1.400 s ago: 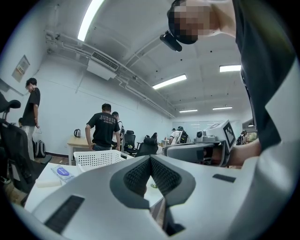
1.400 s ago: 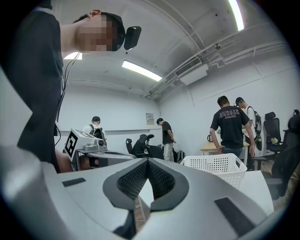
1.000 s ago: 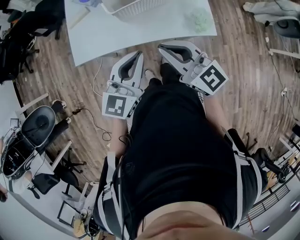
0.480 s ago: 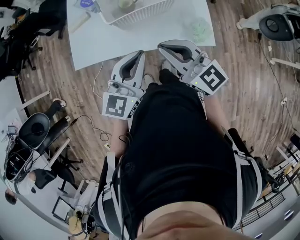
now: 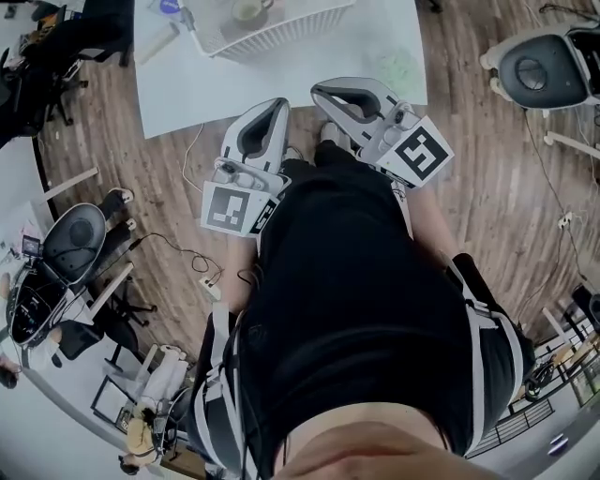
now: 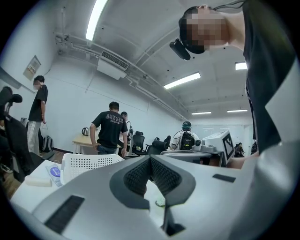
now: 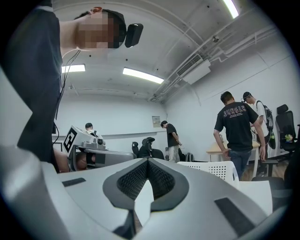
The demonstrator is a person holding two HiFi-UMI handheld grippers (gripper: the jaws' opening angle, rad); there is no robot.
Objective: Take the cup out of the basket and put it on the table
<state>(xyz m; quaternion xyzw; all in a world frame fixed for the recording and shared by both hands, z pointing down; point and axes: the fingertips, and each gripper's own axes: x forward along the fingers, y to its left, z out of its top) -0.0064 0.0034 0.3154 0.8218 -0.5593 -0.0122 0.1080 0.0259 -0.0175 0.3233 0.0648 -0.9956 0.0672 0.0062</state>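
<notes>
Cup (image 5: 248, 9) sits in white basket (image 5: 281, 34) at far side of table (image 5: 216, 80), well apart from both grippers; L gripper (image 5: 277, 106) & R gripper (image 5: 321, 91) at table's near edge, jaws together on each, nothing btwn them

Small pale round cup (image 5: 248, 9) with a handle, upright, sat inside white perforated plastic basket (image 5: 291, 30), basket stood on white table (image 5: 216, 80)
</notes>
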